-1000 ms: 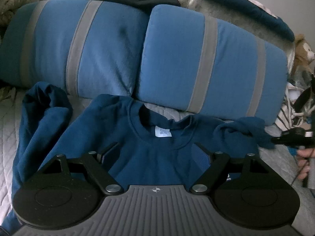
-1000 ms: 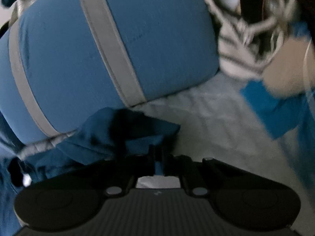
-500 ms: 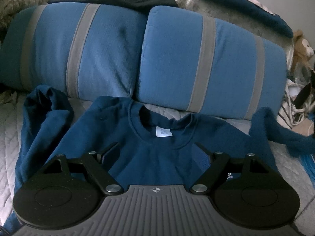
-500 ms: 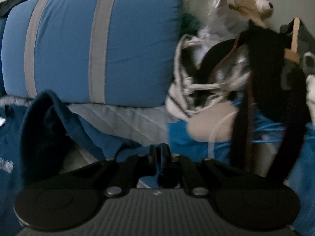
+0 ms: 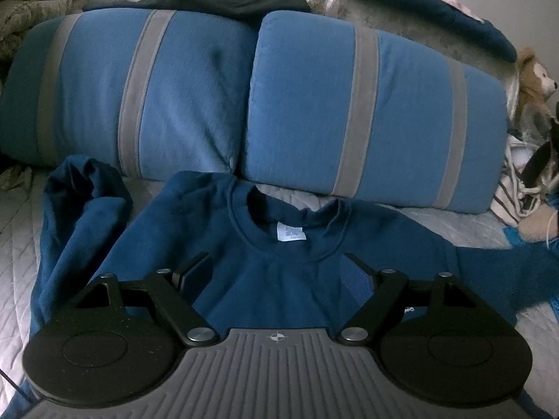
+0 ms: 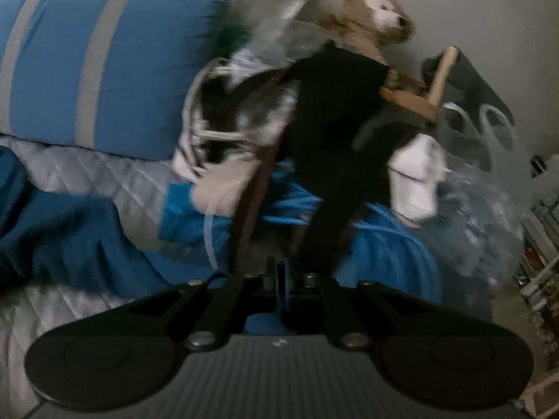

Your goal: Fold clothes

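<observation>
Left tongs (image 5: 277, 272) gape over flat navy sweatshirt (image 5: 279, 279).

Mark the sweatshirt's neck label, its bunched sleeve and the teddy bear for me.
neck label (image 5: 292, 233), left wrist view, centre of tag
bunched sleeve (image 5: 87, 216), left wrist view, upper fold
teddy bear (image 6: 379, 8), right wrist view, its head

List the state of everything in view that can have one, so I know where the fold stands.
sweatshirt: flat on the bed, collar toward the pillows, unfolded.
one sleeve: bunched beside the body.
other sleeve: stretched out sideways.
left gripper: open over the chest, holding nothing.
right gripper: fingers closed together; blurred, grip on cloth unclear.
pillows: side by side behind the collar.
</observation>
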A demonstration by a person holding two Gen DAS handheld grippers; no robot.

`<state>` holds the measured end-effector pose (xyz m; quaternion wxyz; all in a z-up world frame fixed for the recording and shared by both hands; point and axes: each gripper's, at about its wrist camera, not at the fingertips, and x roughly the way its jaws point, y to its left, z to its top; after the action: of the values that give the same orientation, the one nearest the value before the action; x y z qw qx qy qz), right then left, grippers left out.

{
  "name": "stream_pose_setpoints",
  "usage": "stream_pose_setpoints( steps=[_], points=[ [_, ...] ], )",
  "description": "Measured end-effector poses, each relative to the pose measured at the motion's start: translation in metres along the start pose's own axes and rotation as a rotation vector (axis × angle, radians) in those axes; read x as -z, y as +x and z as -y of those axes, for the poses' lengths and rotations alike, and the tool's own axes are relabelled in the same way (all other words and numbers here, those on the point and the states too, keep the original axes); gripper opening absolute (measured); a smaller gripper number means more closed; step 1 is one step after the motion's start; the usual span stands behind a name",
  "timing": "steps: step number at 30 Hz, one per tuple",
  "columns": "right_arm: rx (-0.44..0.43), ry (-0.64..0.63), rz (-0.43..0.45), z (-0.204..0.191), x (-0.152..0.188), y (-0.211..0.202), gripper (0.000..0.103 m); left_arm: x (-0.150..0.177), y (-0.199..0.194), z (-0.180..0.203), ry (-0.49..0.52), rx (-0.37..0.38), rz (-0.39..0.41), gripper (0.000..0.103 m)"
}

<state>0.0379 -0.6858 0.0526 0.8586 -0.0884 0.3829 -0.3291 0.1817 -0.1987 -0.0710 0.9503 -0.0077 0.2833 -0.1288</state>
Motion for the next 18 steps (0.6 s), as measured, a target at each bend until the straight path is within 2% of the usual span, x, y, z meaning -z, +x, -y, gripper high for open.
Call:
stream_pose_setpoints(
  steps=[6, 9, 15, 16, 17, 18],
  points=[
    [0.045, 0.045, -0.041, 0.034, 0.026, -0.01, 0.003, 0.002, 0.0, 0.0, 0.0, -0.002, -0.009, 0.08],
    [0.032, 0.103, -0.072, 0.047, 0.04, -0.008, 0.003, 0.002, 0.001, 0.0, 0.004, 0.0, -0.011, 0.08],
    [0.052, 0.138, -0.049, 0.046, 0.035, -0.005, 0.004, 0.004, 0.004, 0.001, 0.014, -0.007, -0.026, 0.08],
    [0.056, 0.143, -0.045, 0.045, 0.034, -0.004, 0.006, 0.005, 0.005, 0.001, 0.016, -0.008, -0.029, 0.08],
    [0.059, 0.149, -0.041, 0.045, 0.033, -0.004, 0.013, 0.005, 0.006, 0.001, 0.017, -0.009, -0.031, 0.08],
    [0.063, 0.155, -0.037, 0.045, 0.032, -0.003, 0.031, 0.006, 0.006, 0.001, 0.018, -0.01, -0.032, 0.08]
  ],
)
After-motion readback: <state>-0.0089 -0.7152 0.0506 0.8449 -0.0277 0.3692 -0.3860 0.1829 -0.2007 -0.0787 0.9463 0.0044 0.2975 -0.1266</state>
